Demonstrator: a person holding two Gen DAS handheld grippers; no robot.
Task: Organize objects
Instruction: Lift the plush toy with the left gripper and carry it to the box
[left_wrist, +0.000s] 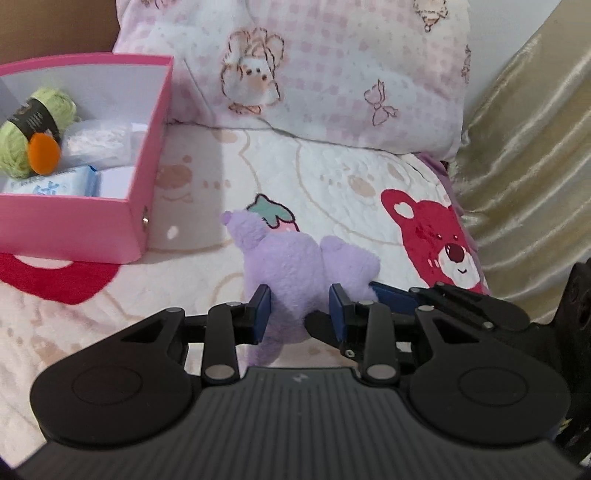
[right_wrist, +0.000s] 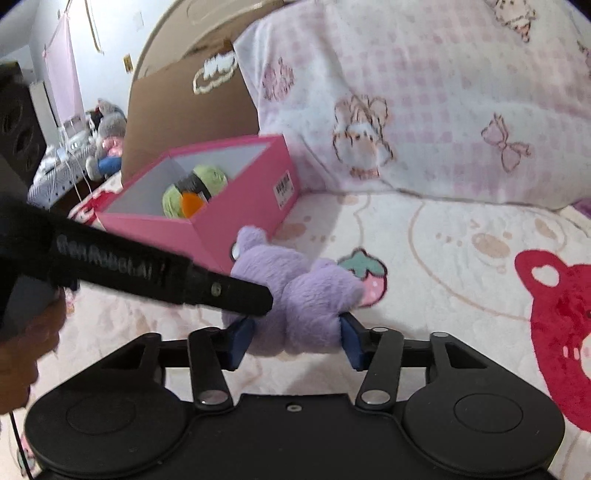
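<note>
A purple plush toy (left_wrist: 291, 266) hangs just above the bedspread, and both grippers hold it. My left gripper (left_wrist: 300, 310) is shut on its lower part, blue pads pressed into the fur. In the right wrist view my right gripper (right_wrist: 295, 341) has its pads against both sides of the plush toy (right_wrist: 306, 295); the left gripper (right_wrist: 258, 299) reaches in from the left as a black bar. The open pink box (left_wrist: 147, 147) stands to the left, holding a green yarn ball (left_wrist: 33, 125), an orange piece (left_wrist: 44, 153) and white and blue packets.
A pink checked pillow (left_wrist: 332, 74) lies behind the plush. Gold fabric (left_wrist: 524, 166) runs along the right. The bedspread (left_wrist: 332, 177) carries a red bear print (left_wrist: 436, 236). A brown cardboard sheet (right_wrist: 184, 110) stands behind the pink box (right_wrist: 251, 192). A person's hand (right_wrist: 26, 354) holds the left gripper.
</note>
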